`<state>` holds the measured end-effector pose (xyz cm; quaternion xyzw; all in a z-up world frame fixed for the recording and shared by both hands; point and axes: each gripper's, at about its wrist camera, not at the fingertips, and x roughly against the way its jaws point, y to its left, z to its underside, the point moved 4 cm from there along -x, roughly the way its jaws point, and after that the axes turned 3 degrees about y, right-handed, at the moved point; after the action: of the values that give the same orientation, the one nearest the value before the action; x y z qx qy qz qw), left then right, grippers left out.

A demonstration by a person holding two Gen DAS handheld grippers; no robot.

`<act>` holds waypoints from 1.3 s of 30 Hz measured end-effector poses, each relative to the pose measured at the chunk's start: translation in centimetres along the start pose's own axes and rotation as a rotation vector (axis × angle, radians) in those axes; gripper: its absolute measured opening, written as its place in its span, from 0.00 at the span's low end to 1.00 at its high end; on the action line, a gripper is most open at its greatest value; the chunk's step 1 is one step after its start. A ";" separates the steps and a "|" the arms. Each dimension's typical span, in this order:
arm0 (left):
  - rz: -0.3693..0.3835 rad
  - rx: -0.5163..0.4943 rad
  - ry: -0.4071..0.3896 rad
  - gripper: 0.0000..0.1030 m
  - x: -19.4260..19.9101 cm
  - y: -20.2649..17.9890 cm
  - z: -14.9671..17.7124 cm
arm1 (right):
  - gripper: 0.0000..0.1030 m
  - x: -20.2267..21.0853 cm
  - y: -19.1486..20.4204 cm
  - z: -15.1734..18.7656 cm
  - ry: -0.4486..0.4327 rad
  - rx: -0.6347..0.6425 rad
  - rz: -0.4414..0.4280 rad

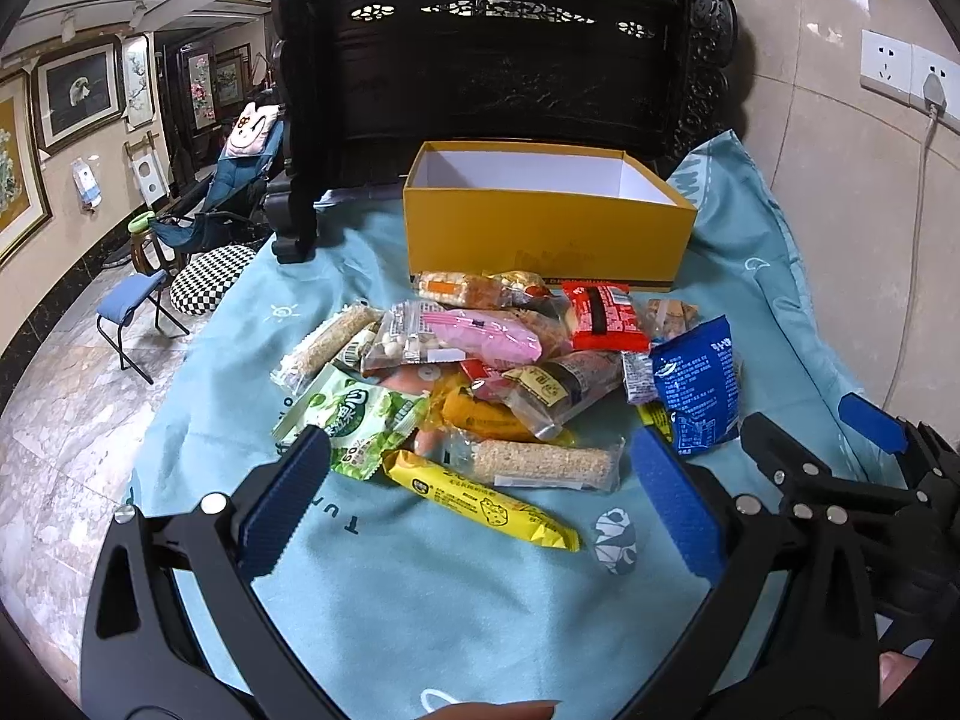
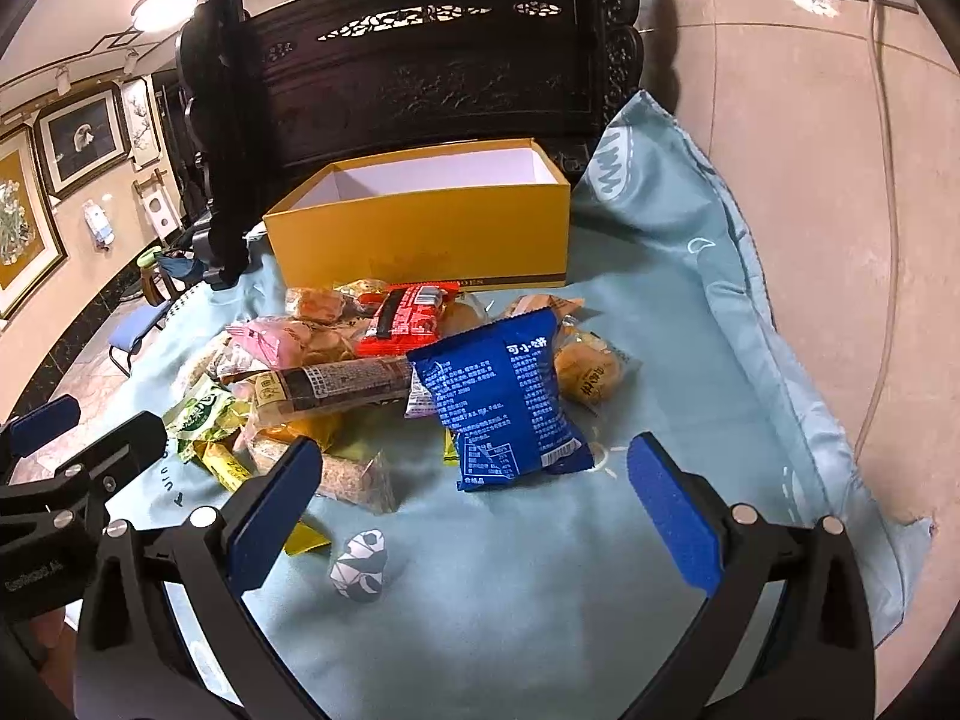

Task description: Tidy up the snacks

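Observation:
A heap of several snack packs (image 1: 492, 372) lies on a light blue cloth (image 1: 420, 600) in front of an open yellow box (image 1: 540, 228) with a white, empty inside. A yellow bar (image 1: 480, 501) and a grain bar (image 1: 540, 465) lie nearest my left gripper (image 1: 480, 498), which hangs open just short of the heap. In the right wrist view a blue pack (image 2: 504, 396) rests on the heap's near right side, before the yellow box (image 2: 420, 240). My right gripper (image 2: 474, 498) is open, empty, just below that pack.
A small grey-white wrapped sweet (image 1: 615, 540) (image 2: 360, 564) lies apart on the cloth near both grippers. A dark carved wooden frame (image 1: 498, 60) stands behind the box. A tiled wall with a socket (image 1: 900, 72) is at right; a stool (image 1: 129, 306) and floor at left.

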<state>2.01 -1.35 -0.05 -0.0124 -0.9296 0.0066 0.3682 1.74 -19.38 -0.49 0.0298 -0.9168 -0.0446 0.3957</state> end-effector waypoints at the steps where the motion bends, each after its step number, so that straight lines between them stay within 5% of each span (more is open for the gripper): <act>1: 0.001 -0.001 0.001 0.98 -0.1 0.0 0.0 | 0.99 0.0 0.0 0.0 0.000 -0.001 0.000; 39: 0.014 -0.006 0.008 0.98 -0.1 -0.6 -0.1 | 0.99 -0.4 -0.4 0.4 0.010 -0.007 -0.001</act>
<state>2.15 -1.97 -0.01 -0.0200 -0.9281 0.0065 0.3718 1.75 -19.76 -1.13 0.0293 -0.9147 -0.0478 0.4003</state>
